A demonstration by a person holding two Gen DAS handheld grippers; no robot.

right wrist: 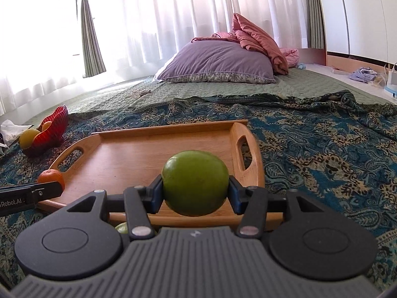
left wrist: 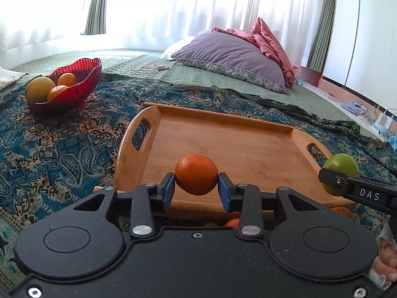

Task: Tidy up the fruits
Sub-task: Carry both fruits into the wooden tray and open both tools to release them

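Note:
My left gripper is shut on an orange and holds it over the near edge of a wooden tray. My right gripper is shut on a green apple over the near edge of the same tray. The apple also shows in the left wrist view, the orange in the right wrist view. A red glass bowl at the far left holds two oranges and a yellow fruit. More fruit peeks out below each gripper: an orange and a green fruit.
The tray lies on a blue paisley cloth spread on a green quilted bed. A purple pillow and a pink blanket lie at the far end. Curtains hang behind. Small items sit on the floor at the far right.

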